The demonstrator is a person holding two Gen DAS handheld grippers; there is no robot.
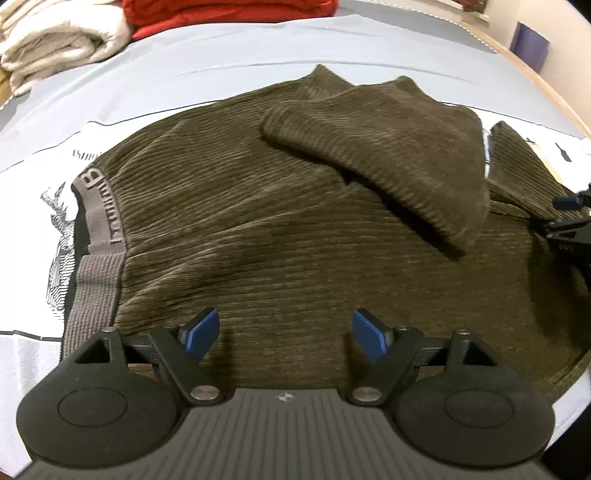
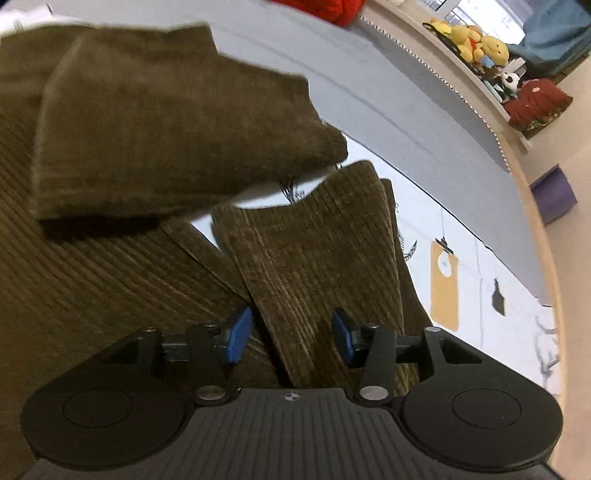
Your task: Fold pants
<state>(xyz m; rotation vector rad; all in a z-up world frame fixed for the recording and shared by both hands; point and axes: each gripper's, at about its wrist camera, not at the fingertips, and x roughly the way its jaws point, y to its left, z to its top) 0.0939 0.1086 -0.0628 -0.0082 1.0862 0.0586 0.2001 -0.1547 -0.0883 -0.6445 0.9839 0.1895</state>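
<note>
The brown pants [image 1: 295, 229] lie flat on the bed [image 1: 221, 59], waistband [image 1: 96, 236] at nine o'clock. The left gripper [image 1: 284, 334] hangs over them at six o'clock, jaws wide, holding nothing. One leg end [image 1: 388, 147] is folded back at one o'clock. The right gripper [image 2: 291, 338] is about half open over the other leg [image 2: 317, 251], and I cannot see it pinching any cloth.

A grey-blue sheet [image 1: 229, 55] spreads under a white printed cloth [image 2: 480, 258], with folded cream [image 1: 55, 37] and red blankets [image 1: 229, 11] at its far edge — beyond, a ledge [image 2: 461, 66] holds plush toys [image 2: 476, 40] below a bright window [image 2: 476, 11].
</note>
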